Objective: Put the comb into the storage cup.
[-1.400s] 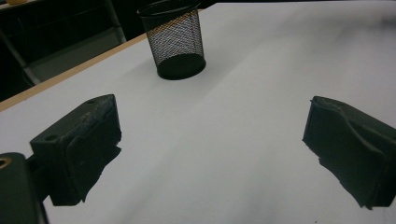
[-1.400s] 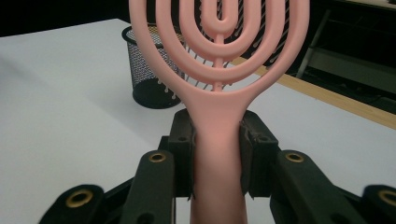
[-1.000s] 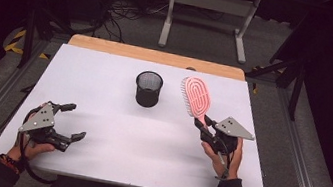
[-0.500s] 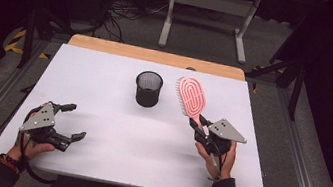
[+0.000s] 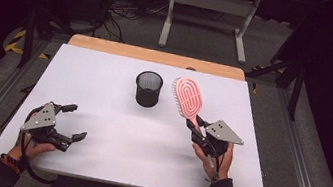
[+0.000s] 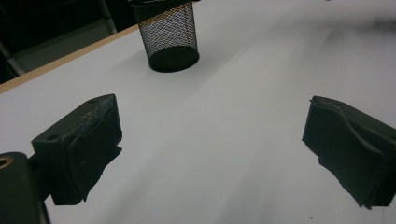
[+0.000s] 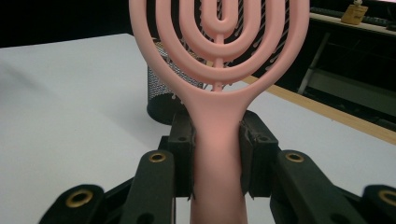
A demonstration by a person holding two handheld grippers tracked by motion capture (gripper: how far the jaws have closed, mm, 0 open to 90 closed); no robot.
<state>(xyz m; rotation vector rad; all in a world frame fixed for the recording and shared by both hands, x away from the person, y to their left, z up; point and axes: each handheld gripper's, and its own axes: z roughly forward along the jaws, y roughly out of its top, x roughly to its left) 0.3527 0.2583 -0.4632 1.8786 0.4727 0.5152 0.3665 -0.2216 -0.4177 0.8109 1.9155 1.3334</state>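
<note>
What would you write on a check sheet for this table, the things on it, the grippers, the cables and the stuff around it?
Surface: white table top, wooden strip along the far edge.
Job's things: pink plastic hairbrush, held by its handle; black wire-mesh cup, upright beside it.
Clutter: nothing seen.
Grippers: right gripper shut on the brush handle; left gripper open, holding nothing.
Cables: dark cables on the floor behind the table.
Surroundings: grey metal stand, grey floor.

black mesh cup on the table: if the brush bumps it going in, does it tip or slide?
The black wire-mesh cup is probably light, since its walls are open mesh. It stands upright, taller than wide, on a smooth white table, so a rim-height bump from the pink plastic hairbrush may well tip it. A low bump would likelier slide it.
</note>
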